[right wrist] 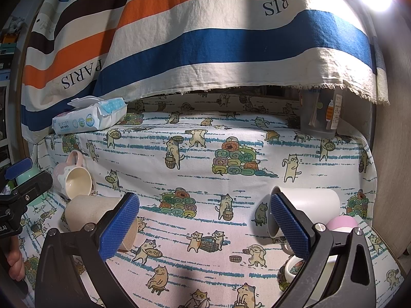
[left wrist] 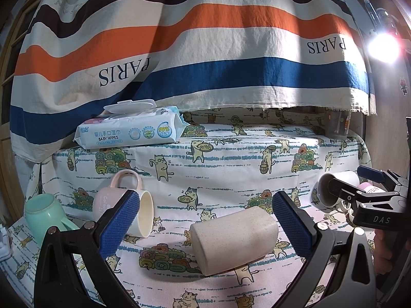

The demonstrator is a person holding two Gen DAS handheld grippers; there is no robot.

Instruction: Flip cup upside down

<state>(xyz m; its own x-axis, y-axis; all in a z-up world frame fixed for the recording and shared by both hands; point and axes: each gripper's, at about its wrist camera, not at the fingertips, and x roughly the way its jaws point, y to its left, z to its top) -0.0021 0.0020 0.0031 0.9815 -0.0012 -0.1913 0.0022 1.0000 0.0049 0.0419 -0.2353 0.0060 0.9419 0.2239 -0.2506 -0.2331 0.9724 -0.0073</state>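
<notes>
LEFT gripper (left wrist: pixel 205 220) apart, RIGHT gripper (right wrist: pixel 205 220) apart | beige cup (left wrist: pixel 235 241) on side between left pads | RISK: cup rolls toward pink mug (left wrist: pixel 123 202) on off-centre closure

Place: a home.
Evidence: cat-print cloth (left wrist: pixel 231 159) on bench; striped PARIS drape (left wrist: pixel 205 51); baby wipes (left wrist: pixel 128 131); household mugs (right wrist: pixel 74 177).
</notes>
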